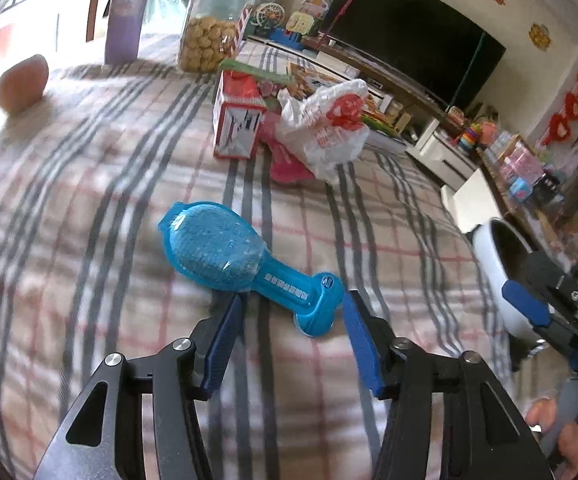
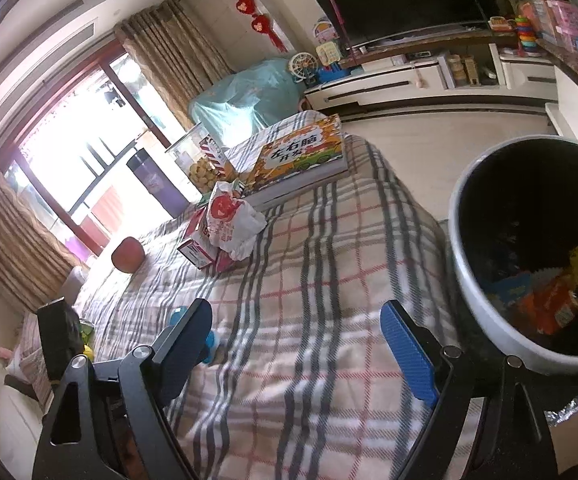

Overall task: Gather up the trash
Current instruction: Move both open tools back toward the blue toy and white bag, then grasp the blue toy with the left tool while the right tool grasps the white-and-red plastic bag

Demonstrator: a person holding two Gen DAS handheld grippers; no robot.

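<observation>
A blue spoon-shaped plastic package point(image 1: 225, 256) lies on the plaid blanket point(image 1: 89, 240). My left gripper point(image 1: 292, 305) is open just above the blanket, and the package's narrow end sits between its blue fingers point(image 1: 225, 336) without being squeezed. My right gripper point(image 2: 299, 326) is open over bare blanket, nothing between its fingers; one of its pads point(image 1: 525, 304) shows at the right edge of the left wrist view. A white bin point(image 2: 485, 312) stands beside the bed at the right, holding yellow and orange wrappers. Part of the blue package point(image 2: 211, 346) peeks from behind my right gripper's left finger.
Further along the bed lie a crumpled white bag with red print point(image 1: 325, 128), a red-and-white carton point(image 1: 237, 120) and a pink wrapper point(image 1: 285, 160). A round fruit point(image 1: 21, 84), a cookie jar point(image 1: 213, 28), a purple bottle point(image 1: 125, 12) and a picture book point(image 2: 305, 156) are beyond.
</observation>
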